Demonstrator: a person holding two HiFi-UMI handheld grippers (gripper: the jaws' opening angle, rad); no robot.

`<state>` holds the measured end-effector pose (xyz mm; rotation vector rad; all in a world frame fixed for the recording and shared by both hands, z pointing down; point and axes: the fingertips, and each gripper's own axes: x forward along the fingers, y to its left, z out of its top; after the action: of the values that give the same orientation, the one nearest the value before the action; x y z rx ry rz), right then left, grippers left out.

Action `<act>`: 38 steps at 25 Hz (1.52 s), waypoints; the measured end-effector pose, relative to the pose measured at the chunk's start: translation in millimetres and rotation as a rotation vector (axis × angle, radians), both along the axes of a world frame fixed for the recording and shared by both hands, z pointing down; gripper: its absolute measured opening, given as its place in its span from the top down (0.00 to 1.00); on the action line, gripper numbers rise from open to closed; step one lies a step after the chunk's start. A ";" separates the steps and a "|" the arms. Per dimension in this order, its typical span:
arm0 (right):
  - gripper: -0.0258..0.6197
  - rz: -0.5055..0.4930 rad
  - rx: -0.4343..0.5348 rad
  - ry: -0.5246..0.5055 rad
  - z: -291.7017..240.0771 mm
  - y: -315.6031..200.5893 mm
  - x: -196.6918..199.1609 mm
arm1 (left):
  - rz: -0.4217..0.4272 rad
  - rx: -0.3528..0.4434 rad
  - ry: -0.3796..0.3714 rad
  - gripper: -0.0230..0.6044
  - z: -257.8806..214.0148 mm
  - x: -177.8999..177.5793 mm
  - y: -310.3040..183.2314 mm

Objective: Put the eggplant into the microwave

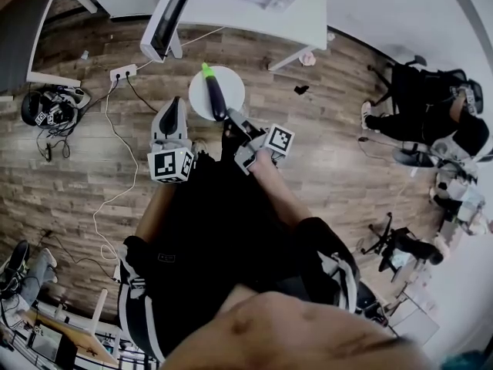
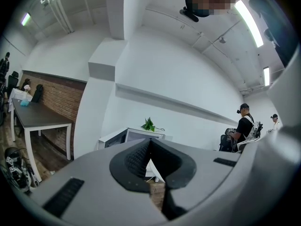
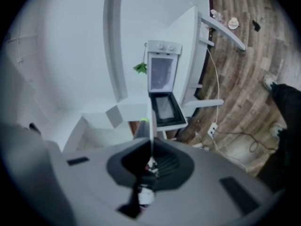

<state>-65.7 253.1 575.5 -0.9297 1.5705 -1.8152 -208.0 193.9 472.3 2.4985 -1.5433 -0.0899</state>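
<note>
A dark eggplant (image 1: 214, 97) with a bright green stem end lies over a round white plate (image 1: 231, 87) on the wooden floor. My right gripper (image 1: 230, 124) is shut on its near end. In the right gripper view the eggplant (image 3: 141, 128) sticks out past the jaws toward the white microwave (image 3: 162, 76), whose door (image 3: 165, 109) hangs open. The microwave (image 1: 165, 20) stands on a white table (image 1: 300, 21). My left gripper (image 1: 171, 111) is beside the plate at its left, jaws shut with nothing between them, and tilted up toward the microwave (image 2: 126, 138).
A power strip (image 1: 122, 72) and white cable (image 1: 127, 183) lie on the floor at left. A headset (image 1: 48, 108) lies far left. A seated person (image 1: 431, 110) and chairs are at right. A dark table (image 2: 33, 117) and standing people (image 2: 243, 126) show in the left gripper view.
</note>
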 end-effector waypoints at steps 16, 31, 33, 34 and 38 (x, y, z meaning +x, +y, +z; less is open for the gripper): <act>0.90 -0.025 0.007 -0.018 -5.5 -91.6 66.0 | -0.033 -0.018 -0.004 0.91 -0.2 63.8 -83.7; 0.90 -0.111 0.000 -0.007 -2.5 -167.1 141.5 | -0.146 -0.024 -0.012 0.91 -2.6 133.0 -153.0; 0.90 -0.123 0.000 -0.007 -1.4 -175.4 147.9 | -0.160 -0.025 -0.013 0.91 -1.8 140.4 -157.9; 0.90 -0.129 0.001 -0.011 -1.0 -179.7 150.7 | -0.167 -0.025 -0.013 0.91 -1.0 144.1 -160.4; 0.90 -0.147 0.003 -0.018 3.6 -201.0 161.7 | -0.184 -0.020 -0.017 0.91 1.4 157.2 -170.6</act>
<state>96.0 52.0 579.1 -0.8129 1.6685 -1.9151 -50.8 23.3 473.6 2.3429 -1.7690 -0.0805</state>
